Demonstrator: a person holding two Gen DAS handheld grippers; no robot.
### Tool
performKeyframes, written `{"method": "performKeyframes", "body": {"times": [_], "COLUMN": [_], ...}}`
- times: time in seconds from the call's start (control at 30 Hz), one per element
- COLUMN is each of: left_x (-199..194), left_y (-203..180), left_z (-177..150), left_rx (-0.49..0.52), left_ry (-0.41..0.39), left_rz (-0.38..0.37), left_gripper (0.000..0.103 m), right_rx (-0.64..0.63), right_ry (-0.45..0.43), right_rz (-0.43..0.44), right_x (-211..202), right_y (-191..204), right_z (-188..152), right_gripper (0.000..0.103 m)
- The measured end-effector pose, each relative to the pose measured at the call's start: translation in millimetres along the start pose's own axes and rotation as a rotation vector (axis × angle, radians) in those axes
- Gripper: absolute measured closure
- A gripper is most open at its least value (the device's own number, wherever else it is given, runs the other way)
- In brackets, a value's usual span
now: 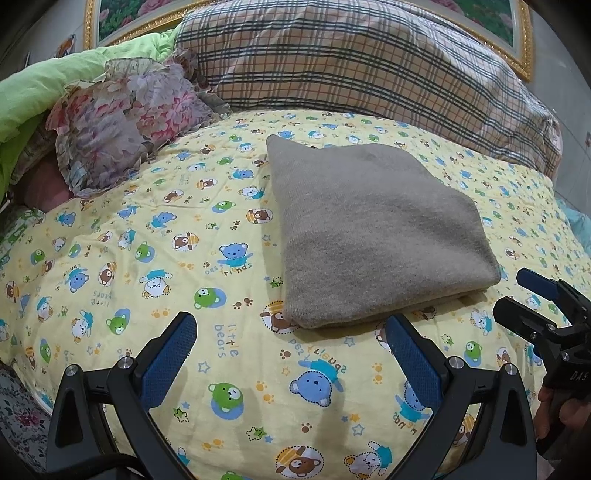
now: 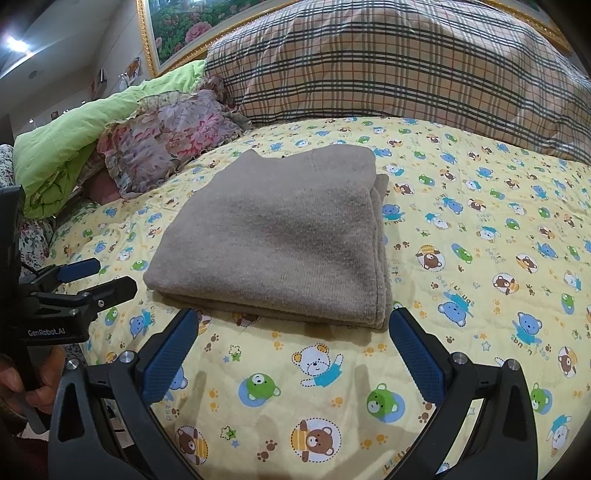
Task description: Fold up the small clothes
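A grey-brown knitted garment (image 1: 373,229) lies folded into a thick rectangle on the yellow bear-print quilt (image 1: 184,266). It also shows in the right wrist view (image 2: 280,236), with stacked layers at its near edge. My left gripper (image 1: 291,332) is open and empty, just short of the garment's near left corner. My right gripper (image 2: 291,328) is open and empty, just short of the garment's near edge. The right gripper also shows in the left wrist view (image 1: 524,299), and the left gripper in the right wrist view (image 2: 99,277).
A large plaid pillow (image 1: 369,62) lies behind the garment. A floral ruffled pillow (image 1: 125,118) and a lime-green blanket (image 1: 44,85) lie at the back left. A gold-framed flower picture (image 2: 177,26) hangs behind the bed. The quilt (image 2: 480,258) extends right of the garment.
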State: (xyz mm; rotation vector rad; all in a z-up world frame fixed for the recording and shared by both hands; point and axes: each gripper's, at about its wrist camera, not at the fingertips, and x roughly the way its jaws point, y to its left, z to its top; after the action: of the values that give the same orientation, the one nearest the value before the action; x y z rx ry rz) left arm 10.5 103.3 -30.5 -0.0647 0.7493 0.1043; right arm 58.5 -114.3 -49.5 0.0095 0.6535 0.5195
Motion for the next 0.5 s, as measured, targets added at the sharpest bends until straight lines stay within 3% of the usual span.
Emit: {"method": "performKeyframes", "body": {"times": [0.5], "left_x": [-1.0], "left_y": [-2.6], "left_z": [2.6], "left_rx": [0.005], "left_ry": [0.002], "left_rz": [0.000], "left_gripper": [0.001], "right_rx": [0.001], "right_ry": [-0.004], "right_rz": [0.008], "right_x": [0.2], "right_y": [-2.2], "right_z": [6.6], "right_gripper": [0.000]}}
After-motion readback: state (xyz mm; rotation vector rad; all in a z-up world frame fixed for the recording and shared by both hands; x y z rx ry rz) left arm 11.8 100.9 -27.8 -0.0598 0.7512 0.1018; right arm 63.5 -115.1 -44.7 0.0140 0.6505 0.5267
